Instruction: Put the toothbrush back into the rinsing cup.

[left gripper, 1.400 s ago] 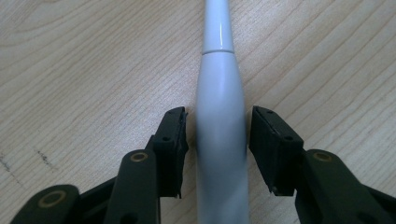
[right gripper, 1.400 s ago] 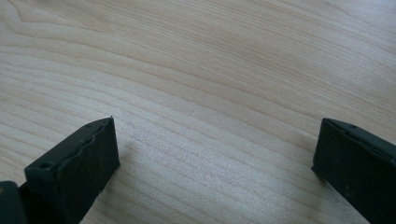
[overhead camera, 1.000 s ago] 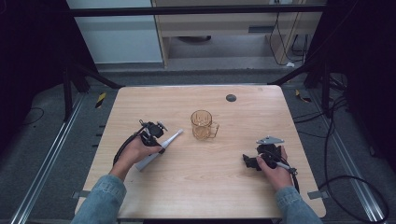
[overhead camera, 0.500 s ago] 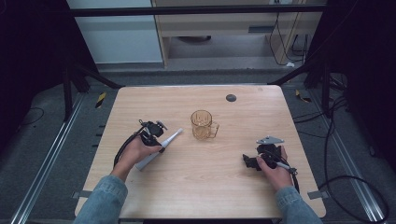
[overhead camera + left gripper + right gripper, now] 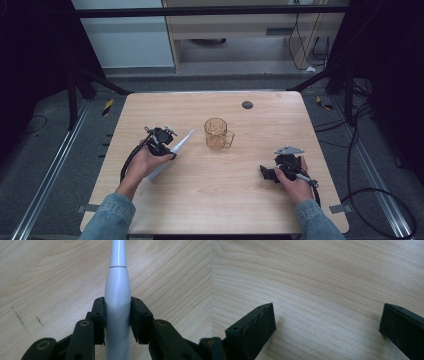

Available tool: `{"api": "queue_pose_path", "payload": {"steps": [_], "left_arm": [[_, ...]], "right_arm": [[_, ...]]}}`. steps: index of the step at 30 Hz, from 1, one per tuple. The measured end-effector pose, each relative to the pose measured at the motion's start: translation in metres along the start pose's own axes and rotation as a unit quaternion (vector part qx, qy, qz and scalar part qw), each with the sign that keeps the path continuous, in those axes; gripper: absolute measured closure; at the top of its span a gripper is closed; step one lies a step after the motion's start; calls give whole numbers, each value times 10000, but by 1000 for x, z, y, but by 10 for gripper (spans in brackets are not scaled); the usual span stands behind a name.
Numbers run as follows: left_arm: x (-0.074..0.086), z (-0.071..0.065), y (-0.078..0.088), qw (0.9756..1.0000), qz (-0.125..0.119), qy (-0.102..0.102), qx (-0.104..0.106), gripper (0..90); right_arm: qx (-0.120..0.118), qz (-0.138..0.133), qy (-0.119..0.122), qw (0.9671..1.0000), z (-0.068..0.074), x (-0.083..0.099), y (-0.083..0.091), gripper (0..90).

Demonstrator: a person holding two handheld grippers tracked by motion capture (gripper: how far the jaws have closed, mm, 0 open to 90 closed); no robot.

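Note:
A white tapered stick (image 5: 181, 143), like an electric toothbrush body, lies slanted on the wooden table (image 5: 210, 200), thin end toward the far right. My left gripper (image 5: 160, 141) is shut on its thick part. In the left gripper view the stick (image 5: 117, 285) runs up between the two pads (image 5: 98, 315), which press both its sides just above the table. A clear amber mug (image 5: 217, 134) stands upright mid-table, right of the stick's tip. My right gripper (image 5: 267, 173) rests low at the right, open, with bare wood between its wide-apart jaws (image 5: 327, 322).
A small dark round disc (image 5: 247, 105) sits near the table's far edge. Cables trail from both grippers off the near edge. Dark floor, metal rails and a frame surround the table.

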State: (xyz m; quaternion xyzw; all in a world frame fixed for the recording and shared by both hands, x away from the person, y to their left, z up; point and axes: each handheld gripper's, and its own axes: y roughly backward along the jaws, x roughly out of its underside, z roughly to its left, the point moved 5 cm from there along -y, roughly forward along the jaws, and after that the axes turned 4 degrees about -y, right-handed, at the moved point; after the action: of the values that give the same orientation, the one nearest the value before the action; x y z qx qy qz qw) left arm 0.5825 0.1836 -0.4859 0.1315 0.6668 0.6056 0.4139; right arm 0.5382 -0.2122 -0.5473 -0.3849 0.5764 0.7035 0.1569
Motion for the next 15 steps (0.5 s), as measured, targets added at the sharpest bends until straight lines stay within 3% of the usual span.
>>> {"api": "queue_pose_path", "payload": {"steps": [15], "left_arm": [[-6, -1, 13, 9996, -263, -10, -83, 665]], "right_arm": [[1, 4, -4, 10000, 0, 0, 0, 4]]}}
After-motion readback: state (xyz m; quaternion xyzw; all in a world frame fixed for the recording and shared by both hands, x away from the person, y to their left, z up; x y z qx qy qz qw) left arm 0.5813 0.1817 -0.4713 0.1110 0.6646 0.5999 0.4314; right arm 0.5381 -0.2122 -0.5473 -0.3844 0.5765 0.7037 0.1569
